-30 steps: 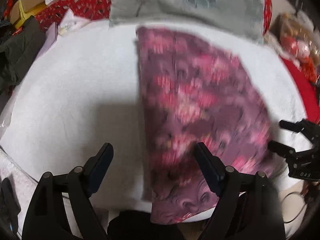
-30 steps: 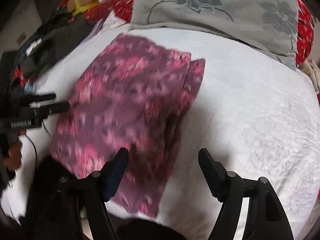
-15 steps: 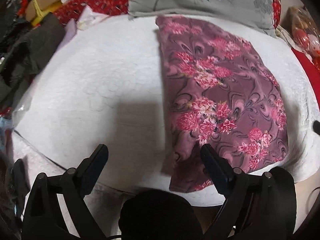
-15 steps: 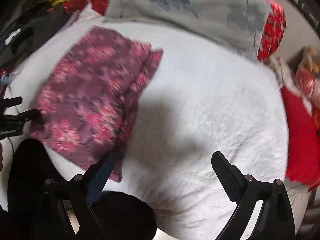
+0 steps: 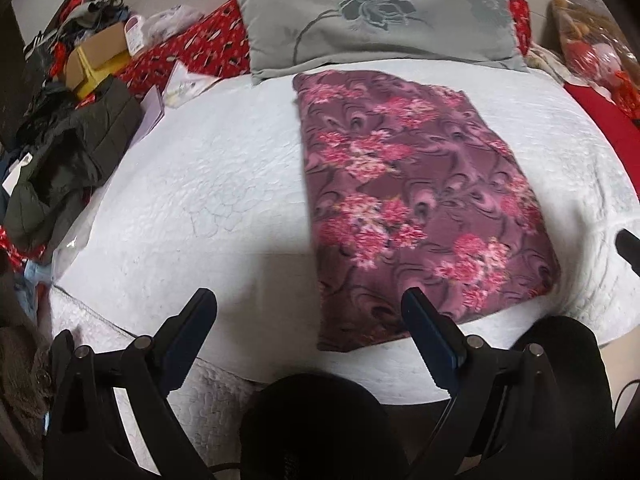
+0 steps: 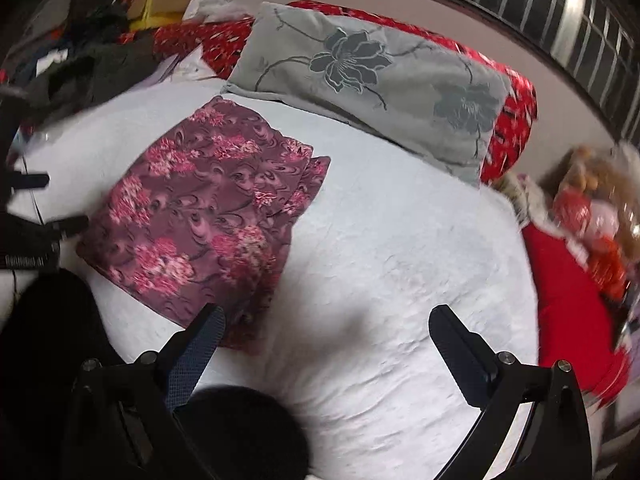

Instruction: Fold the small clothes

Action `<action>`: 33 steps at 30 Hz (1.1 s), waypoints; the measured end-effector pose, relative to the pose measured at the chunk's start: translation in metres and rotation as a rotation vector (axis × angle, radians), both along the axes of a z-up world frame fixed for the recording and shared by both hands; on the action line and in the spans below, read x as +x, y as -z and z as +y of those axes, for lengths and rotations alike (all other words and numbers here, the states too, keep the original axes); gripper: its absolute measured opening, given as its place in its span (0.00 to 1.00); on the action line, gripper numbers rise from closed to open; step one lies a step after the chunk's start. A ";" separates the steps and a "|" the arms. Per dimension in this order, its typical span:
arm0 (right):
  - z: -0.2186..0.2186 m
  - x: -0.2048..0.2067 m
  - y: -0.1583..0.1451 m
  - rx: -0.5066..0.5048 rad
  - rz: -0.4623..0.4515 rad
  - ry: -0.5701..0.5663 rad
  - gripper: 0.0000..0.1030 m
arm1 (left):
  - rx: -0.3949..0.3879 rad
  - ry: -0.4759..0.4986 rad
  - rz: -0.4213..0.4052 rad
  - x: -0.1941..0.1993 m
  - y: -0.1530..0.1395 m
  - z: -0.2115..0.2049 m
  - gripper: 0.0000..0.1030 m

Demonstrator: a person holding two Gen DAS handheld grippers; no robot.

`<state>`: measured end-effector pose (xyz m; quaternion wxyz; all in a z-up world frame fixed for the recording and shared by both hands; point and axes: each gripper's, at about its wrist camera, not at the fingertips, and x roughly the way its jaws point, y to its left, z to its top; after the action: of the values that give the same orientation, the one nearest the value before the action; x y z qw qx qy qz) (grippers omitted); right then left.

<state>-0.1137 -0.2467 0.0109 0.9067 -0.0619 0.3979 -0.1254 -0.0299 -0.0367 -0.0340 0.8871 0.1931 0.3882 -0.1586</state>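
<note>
Two black two-finger grippers sit nearest the cameras, both held above the bed and angled down at it. Left gripper (image 5: 308, 304): jaws spread wide, nothing between them, only bare quilt beneath; its right finger (image 5: 424, 320) overlaps the near edge of the garment in view, contact cannot be judged. Right gripper (image 6: 326, 320): jaws opening, at about full spread, nothing held; its left finger (image 6: 200, 344) shows at the garment's near corner. Folded purple garment with pink floral print (image 5: 416, 200) lies flat on the white quilted bedspread (image 5: 208, 184), a rough rectangle running from the near edge of the bed back toward the pillow; layered edges show along one side in the right wrist view. Behind it, a grey pillow with a dark embroidered flower (image 5: 376, 12) rests against red patterned bedding (image 6: 512, 120). Far left of the bed: a dark green padded jacket (image 5: 68, 152) and a cardboard box (image 5: 100, 50) among clutter.
</note>
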 end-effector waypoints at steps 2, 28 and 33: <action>0.002 -0.001 0.000 0.018 -0.007 0.006 1.00 | -0.012 0.011 -0.006 -0.006 -0.002 -0.002 0.92; -0.001 -0.025 -0.008 0.126 -0.083 0.057 1.00 | -0.123 0.075 0.017 -0.032 -0.017 -0.015 0.92; -0.002 -0.026 -0.009 0.131 -0.088 0.058 1.00 | -0.137 0.088 0.021 -0.035 -0.019 -0.016 0.92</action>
<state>-0.1393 -0.2484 0.0199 0.9213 0.0145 0.3669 -0.1277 -0.0647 -0.0525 -0.0149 0.8863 0.1473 0.3767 -0.2256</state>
